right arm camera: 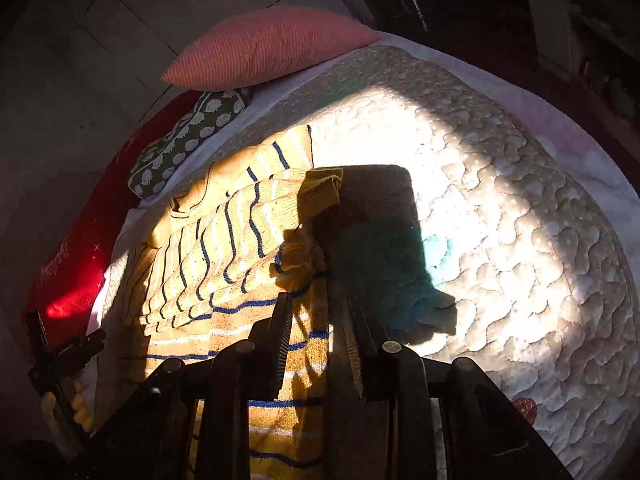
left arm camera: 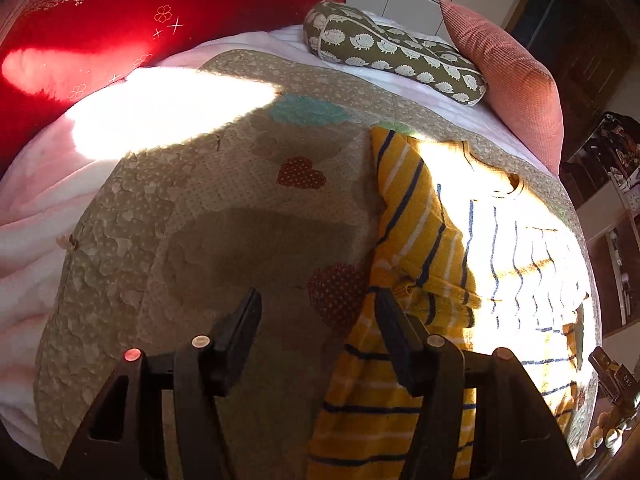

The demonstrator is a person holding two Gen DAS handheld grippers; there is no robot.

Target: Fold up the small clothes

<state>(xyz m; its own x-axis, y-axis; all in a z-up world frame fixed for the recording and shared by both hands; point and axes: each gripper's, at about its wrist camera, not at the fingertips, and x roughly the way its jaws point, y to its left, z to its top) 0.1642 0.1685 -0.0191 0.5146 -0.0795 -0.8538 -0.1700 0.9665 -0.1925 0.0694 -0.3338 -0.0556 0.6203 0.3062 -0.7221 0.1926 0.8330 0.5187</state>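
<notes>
Centrally at the bottom of the left wrist view, the left gripper [left arm camera: 316, 312] shows its jaws spread wide and empty; the right-hand finger overlaps the near edge of the yellow striped garment [left arm camera: 420, 240], the other stands over bare quilt [left arm camera: 240, 216]. This straddling pose suits, by judgement, a grasp of the garment's left edge for a fold. At the bottom centre of the right wrist view, the right gripper [right arm camera: 316, 320] has its jaws moderately parted, with the garment's right margin [right arm camera: 240, 264] lying between and beneath them; no cloth appears pinched, though deep shadow hides the contact. A bunched cuff or hem sits just beyond the fingertips at mid-frame. The garment lies flat on the quilt, collar toward the top of the frame, occupying the right half of the left view and the left half of the right view; one sleeve appears already turned inward across the body. Spread flat, it offers both side edges to the two grippers. Farther out, toward the upper frame, lie a hedgehog-print cushion [left arm camera: 396, 52], a salmon pillow [left arm camera: 512, 80] and a red pillow [left arm camera: 120, 28], well apart from the working area. Strong sunlight bleaches parts of both views.
</notes>
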